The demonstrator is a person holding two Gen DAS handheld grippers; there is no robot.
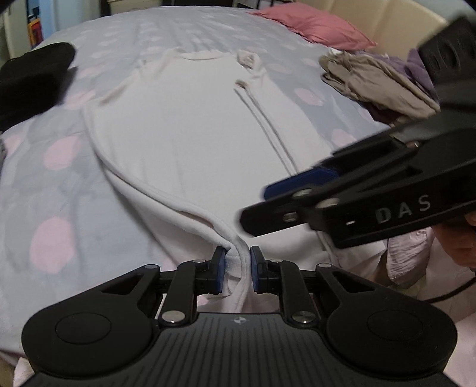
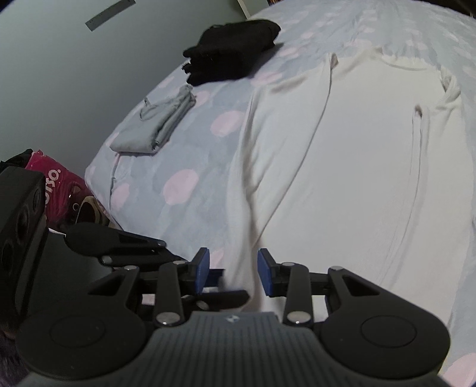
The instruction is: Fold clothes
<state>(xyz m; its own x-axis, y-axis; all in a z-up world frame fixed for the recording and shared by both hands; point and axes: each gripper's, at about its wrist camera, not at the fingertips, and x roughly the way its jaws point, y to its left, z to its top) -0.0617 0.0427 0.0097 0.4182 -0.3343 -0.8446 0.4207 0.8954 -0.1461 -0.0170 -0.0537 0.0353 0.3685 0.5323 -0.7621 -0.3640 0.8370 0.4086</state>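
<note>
A white long-sleeved cotton top (image 1: 184,125) lies flat, neckline away, on a grey bedspread with pink dots (image 1: 59,184). The left gripper (image 1: 237,272) pinches its bunched hem. The right gripper (image 2: 233,275) hovers just beside, jaws apart around a fabric ridge, not pressing.

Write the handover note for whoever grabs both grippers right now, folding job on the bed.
Left gripper: shut on the near hem of the white shirt, a fold of cloth pinched between its fingers.
Right gripper: fingers apart, over the shirt's near edge, gripping nothing.
Shirt lies spread flat on the dotted bedspread, collar at the far end, one sleeve folded in.
Done: folded black pile and folded grey garment set aside.
Left: finish folding the white shirt, then the unfolded heap near the pink pillow.
</note>
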